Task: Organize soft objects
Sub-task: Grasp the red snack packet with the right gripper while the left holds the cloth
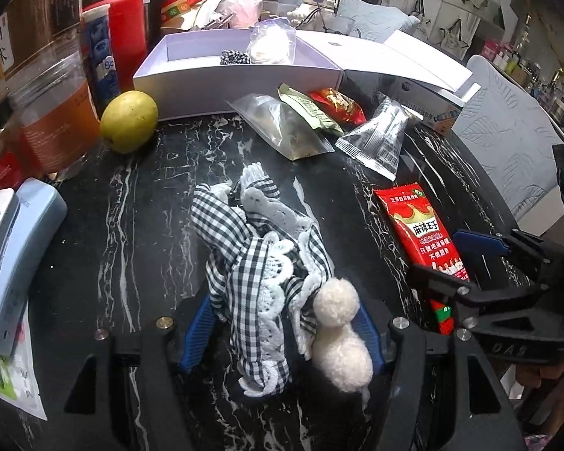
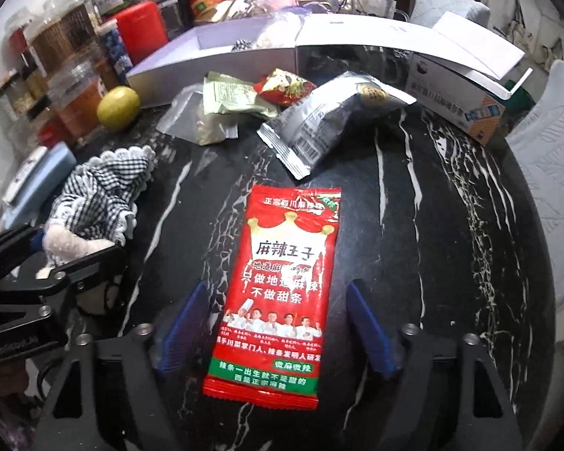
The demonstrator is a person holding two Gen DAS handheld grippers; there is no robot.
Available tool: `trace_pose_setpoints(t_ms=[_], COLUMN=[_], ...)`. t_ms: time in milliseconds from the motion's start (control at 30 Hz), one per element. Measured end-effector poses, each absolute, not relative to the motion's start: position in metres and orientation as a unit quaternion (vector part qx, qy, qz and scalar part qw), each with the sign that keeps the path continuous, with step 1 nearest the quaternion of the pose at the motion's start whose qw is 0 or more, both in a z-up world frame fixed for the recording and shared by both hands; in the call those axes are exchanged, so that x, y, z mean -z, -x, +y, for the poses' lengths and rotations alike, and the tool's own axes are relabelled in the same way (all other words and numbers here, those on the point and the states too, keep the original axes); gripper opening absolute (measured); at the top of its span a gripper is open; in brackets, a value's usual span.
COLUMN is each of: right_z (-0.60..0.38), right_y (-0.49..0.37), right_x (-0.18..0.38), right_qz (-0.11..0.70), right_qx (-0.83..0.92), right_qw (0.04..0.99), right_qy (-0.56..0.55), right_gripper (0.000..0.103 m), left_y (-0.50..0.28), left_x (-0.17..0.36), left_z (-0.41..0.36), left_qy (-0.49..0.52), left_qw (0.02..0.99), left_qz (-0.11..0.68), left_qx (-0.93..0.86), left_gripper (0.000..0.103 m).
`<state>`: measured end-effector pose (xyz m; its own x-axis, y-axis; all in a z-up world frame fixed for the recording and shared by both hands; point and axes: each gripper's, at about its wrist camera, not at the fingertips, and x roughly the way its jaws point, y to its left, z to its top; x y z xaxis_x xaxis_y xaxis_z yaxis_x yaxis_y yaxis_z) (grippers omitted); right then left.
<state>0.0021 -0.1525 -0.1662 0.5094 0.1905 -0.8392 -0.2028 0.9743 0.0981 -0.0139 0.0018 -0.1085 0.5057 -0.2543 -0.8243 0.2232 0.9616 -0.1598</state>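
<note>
The left gripper [image 1: 282, 332] pinches the checked cloth bundle [image 1: 259, 274] low in frame — its pompoms [image 1: 340, 325] could slip free; the right gripper [image 2: 276, 329] stands wide around the red snack packet [image 2: 282, 289] — untouched.

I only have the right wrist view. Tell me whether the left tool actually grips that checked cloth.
Observer: Yes. The left tool has the checked cloth between its pads, pressed from both sides.
Operator: Report what is on the cloth's near end.
Observer: Two cream pompoms are attached there, resting against the right-hand pad.
Operator: Now look inside the white box.
Observer: The white box holds a clear bag and a small checked piece, both towards its right end.
</note>
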Motion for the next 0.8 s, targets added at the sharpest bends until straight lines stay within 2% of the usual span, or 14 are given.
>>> trace_pose_setpoints(t_ms=[267, 333, 367, 400, 567, 633, 800], right_z=[-0.140, -0.140, -0.141, -0.142, -0.146, -0.148, -0.155], right_y=[-0.006, -0.006, -0.005, -0.005, -0.002, -0.002, 0.000], right_x=[0.170, 0.169, 0.168, 0.168, 0.167, 0.166, 0.165], right_qz=[0.481, 0.473, 0.466, 0.465, 0.456, 0.455, 0.453], right_qx=[-0.097, -0.099, -0.096, -0.095, -0.092, -0.094, -0.101], right_qw=[0.871, 0.875, 0.879, 0.879, 0.885, 0.885, 0.886], right_qy=[0.036, 0.038, 0.037, 0.035, 0.025, 0.022, 0.000], right_gripper=[0.080, 0.070, 0.055, 0.052, 0.047, 0.046, 0.046], left_y=[0.007, 0.005, 0.005, 0.005, 0.003, 0.004, 0.005], left_x=[0.113, 0.113, 0.114, 0.114, 0.114, 0.115, 0.113], left_z=[0.002, -0.001, -0.002, -0.003, -0.005, -0.005, -0.003], left_qy=[0.023, 0.016, 0.012, 0.010, 0.001, 0.000, 0.007], left_qw=[0.863, 0.864, 0.865, 0.865, 0.869, 0.872, 0.872], left_qz=[0.487, 0.486, 0.486, 0.485, 0.479, 0.473, 0.472], left_qx=[0.134, 0.131, 0.129, 0.128, 0.124, 0.128, 0.129], left_gripper=[0.069, 0.070, 0.070, 0.070, 0.070, 0.064, 0.061])
